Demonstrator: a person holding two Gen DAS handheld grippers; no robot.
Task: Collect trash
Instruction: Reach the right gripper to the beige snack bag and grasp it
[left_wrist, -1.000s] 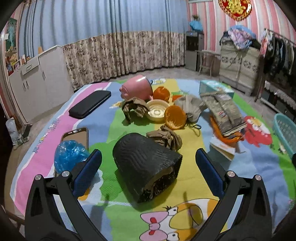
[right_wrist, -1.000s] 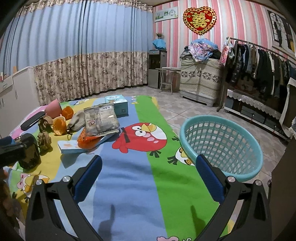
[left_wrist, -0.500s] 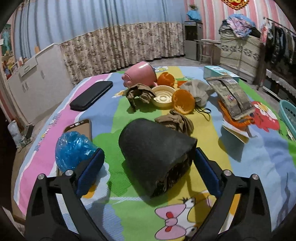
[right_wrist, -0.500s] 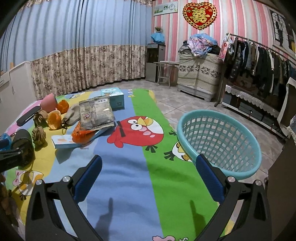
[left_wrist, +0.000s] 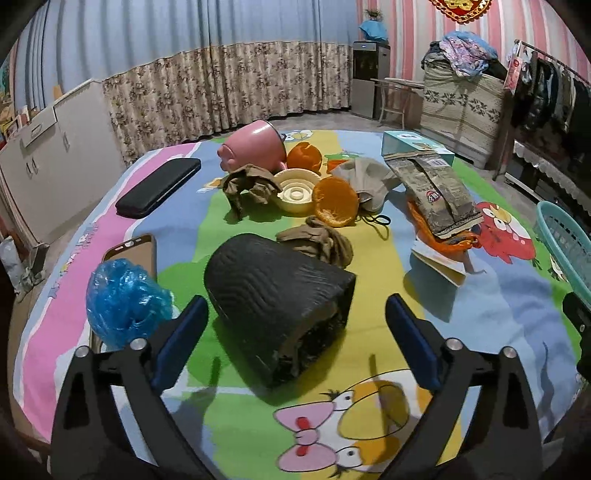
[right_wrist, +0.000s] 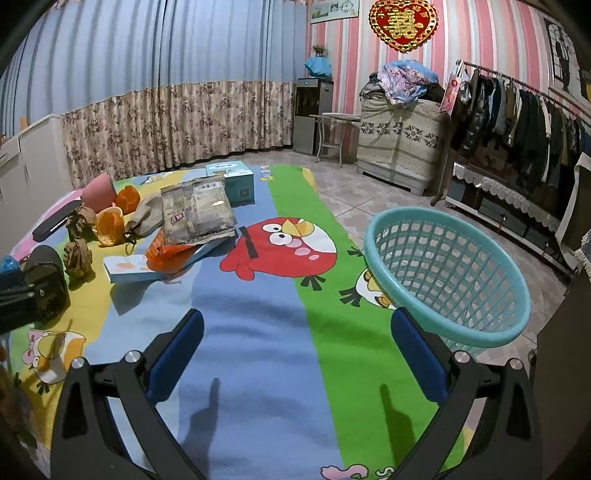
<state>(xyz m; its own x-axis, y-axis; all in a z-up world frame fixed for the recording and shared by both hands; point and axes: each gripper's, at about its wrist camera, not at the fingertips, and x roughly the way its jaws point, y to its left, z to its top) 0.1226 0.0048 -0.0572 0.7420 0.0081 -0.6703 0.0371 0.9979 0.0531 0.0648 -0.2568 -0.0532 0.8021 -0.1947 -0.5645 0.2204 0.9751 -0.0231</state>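
A cartoon-printed mat (left_wrist: 255, 435) covers the surface, with curtains and a striped wall behind.

Through the left wrist view, our left gripper (left_wrist: 293, 334) hangs with jaws wide apart and empty. The black pouch (left_wrist: 275, 301) lies between them and just ahead. A blue bag (left_wrist: 123, 299) sits just outside the left jaw, partly over a phone (left_wrist: 138, 247). Further ahead lie crumpled paper (left_wrist: 317, 245), an orange peel (left_wrist: 336, 201) and a foil packet (left_wrist: 436, 190). The basket (left_wrist: 565, 243) shows at the far right edge.

We judge the risk to be closing on the pouch, which may not be trash at all; the blue bag and paper look likelier targets. Reaching for the bag, a jaw could drag the phone under it.

A second ago the pouch lay further ahead; we have come nearer and it now fills the gap.

In the right wrist view, our right gripper (right_wrist: 295, 349) is likewise spread and empty above bare mat. The basket (right_wrist: 476, 334) stands just outside the right jaw, and the trash lies well off to the left. Against the earlier frame the basket sits slightly nearer; otherwise little differs.
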